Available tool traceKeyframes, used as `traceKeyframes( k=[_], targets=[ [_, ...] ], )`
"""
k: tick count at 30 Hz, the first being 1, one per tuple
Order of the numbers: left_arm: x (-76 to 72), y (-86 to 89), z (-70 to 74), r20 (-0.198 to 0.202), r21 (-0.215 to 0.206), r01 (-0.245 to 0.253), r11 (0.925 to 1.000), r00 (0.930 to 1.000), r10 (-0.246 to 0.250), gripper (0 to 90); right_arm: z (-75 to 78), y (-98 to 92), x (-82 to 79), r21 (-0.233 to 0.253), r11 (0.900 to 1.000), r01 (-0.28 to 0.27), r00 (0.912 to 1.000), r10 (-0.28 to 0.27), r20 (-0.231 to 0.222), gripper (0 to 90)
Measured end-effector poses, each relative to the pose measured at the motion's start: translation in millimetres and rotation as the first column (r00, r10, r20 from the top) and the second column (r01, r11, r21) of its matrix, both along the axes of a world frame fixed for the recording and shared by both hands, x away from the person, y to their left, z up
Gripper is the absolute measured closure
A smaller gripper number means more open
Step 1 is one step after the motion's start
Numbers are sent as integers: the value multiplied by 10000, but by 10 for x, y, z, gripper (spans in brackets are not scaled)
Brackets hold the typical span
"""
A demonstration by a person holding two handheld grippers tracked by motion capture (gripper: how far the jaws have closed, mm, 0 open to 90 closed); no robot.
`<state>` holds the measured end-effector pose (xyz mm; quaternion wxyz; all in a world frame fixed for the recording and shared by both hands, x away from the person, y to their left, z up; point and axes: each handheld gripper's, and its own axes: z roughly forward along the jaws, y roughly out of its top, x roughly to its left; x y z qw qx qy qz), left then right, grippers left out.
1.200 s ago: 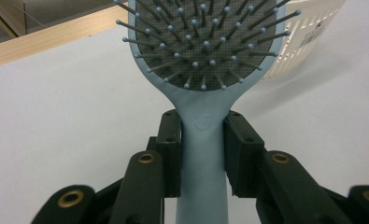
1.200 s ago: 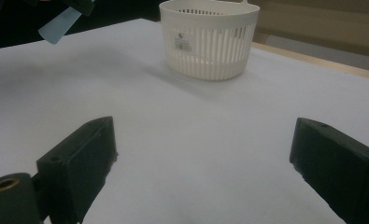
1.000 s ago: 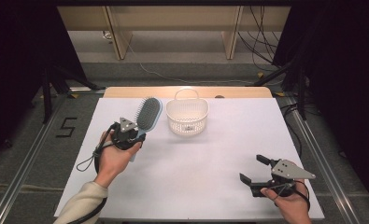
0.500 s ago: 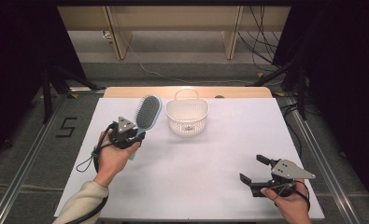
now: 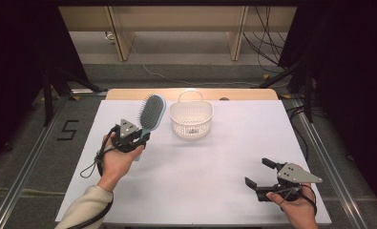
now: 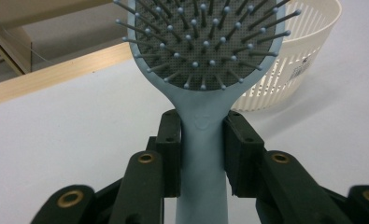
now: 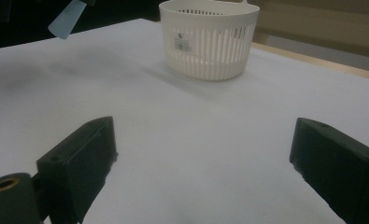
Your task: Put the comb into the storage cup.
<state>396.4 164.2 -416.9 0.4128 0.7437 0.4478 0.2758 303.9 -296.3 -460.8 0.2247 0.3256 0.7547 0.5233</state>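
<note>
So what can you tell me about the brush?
The brush is pale blue, plastic by the look of it, with a dark grey pad full of thin bristles tipped with little blue balls. The left claw is shut on its handle, just below the head. It is tilted, head toward the far side of the table, left of the basket and apart from it.

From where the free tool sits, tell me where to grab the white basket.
Take the basket by its thin arched handle or the upper rim, coming from above. Its round body looks too wide for the right tool, though open, while rim and handle offer a narrow edge.
</note>
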Motion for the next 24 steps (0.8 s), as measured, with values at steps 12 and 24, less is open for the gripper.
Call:
traceKeyframes(
  k=[12,24],
  targets=[
    [-23,-30,25,359,-158,159,9997,9992,-153,698,0,3,-1,-1,10000,-4,10000,4,-6,79],
    [-24,-55,23,615,-161,317,9994,9976,-307,698,-2,1,0,-13,10000,10,10000,-10,-33,79]
  ],
)
